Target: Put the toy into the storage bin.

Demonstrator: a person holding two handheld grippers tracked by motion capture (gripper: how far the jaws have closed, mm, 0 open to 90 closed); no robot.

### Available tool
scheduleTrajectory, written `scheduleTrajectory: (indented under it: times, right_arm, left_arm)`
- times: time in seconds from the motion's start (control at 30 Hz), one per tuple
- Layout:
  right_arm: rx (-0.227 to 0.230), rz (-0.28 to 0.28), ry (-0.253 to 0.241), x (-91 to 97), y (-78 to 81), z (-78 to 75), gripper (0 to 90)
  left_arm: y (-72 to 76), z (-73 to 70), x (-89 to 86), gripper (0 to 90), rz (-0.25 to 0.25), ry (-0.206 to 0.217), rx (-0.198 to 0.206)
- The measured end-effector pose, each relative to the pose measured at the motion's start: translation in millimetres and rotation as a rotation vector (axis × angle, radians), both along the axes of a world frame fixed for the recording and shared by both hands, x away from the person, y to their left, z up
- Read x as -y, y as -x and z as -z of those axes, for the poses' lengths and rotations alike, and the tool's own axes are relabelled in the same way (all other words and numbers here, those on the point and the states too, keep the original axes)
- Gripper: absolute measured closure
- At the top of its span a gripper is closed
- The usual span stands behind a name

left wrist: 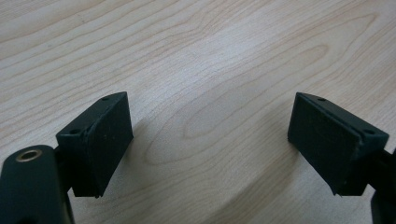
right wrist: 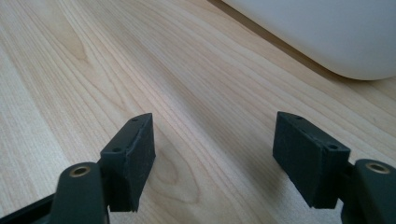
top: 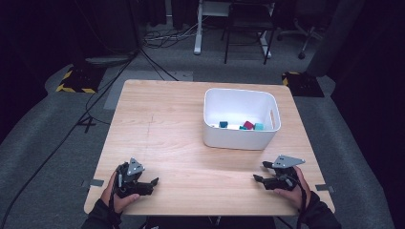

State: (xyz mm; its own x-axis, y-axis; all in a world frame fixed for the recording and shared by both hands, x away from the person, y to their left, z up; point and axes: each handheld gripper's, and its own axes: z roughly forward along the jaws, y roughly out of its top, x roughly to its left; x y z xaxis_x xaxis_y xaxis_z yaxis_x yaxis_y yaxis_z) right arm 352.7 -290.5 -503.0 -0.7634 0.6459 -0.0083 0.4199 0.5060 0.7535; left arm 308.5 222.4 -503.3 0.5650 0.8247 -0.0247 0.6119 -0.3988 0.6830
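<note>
Beyond right tool (top: 258,171), white bin (top: 239,138).

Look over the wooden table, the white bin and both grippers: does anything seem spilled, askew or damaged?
Nothing stands out. The white plastic bin sits upright on the light wooden table, with small coloured blocks inside. The left gripper and right gripper are open and hold nothing.

A dim room with grey carpet (top: 57,124), black cables (top: 157,38) trailing across it, yellow-black striped blocks (top: 76,81) past the table's far corners, and white desk legs (top: 198,28) beyond.
</note>
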Motion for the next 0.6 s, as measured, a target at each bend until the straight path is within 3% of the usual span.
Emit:
scheduleTrajectory:
  times: [0.6]
  right_arm:
    - [0.003,-0.004,0.000,0.5,0.3,0.1,30.0]
  left_arm:
    - [-0.4,0.0,0.0,14.0,0.003,0.001,-0.002]
